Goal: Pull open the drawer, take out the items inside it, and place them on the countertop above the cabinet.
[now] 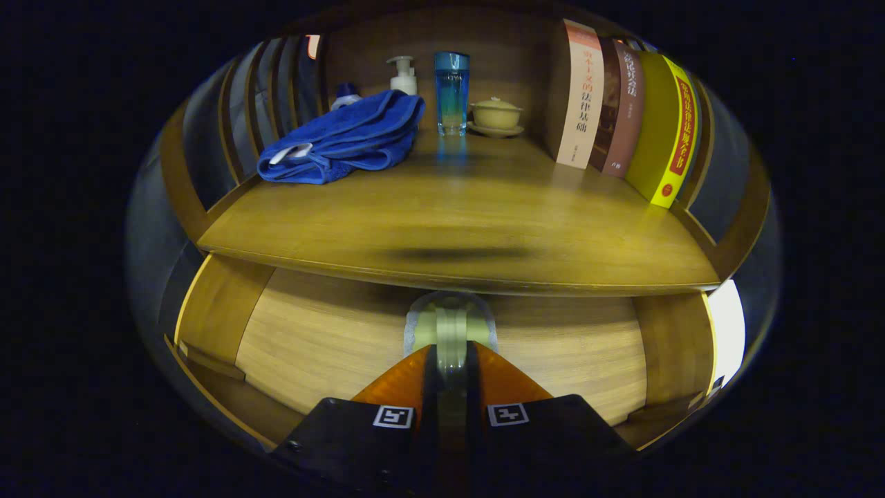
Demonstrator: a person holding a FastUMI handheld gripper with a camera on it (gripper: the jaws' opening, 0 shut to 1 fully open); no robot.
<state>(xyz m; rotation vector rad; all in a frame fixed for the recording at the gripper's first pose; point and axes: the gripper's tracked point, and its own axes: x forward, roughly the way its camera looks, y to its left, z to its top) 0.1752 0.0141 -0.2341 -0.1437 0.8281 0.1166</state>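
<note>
Drawer front (332, 346), a pale wood panel set just under the countertop (470, 235), is faced squarely, and its rounded, pale translucent knob (451, 321) at the panel's middle is seen clamped between the two fingers of the gripper (451, 353), which are drawn nearly together with only the knob's width left between them. The opening step is judged to be in hand: the knob is gripped but the drawer looks shut, since no gap or interior is shown, and what lies inside cannot be told. A straight pull back toward the near side, level and without twisting, is called for next, so that the knob is not slipped off. Above, room for the items is offered by the bare near and middle part of the countertop. At the far left a folded blue towel (346, 138) is laid, with a pump bottle (403, 75) behind it; a blue glass tumbler (451, 93) and a small lidded bowl on a saucer (496, 114) are stood at the far middle, and upright books (622, 111) are ranged along the right.
</note>
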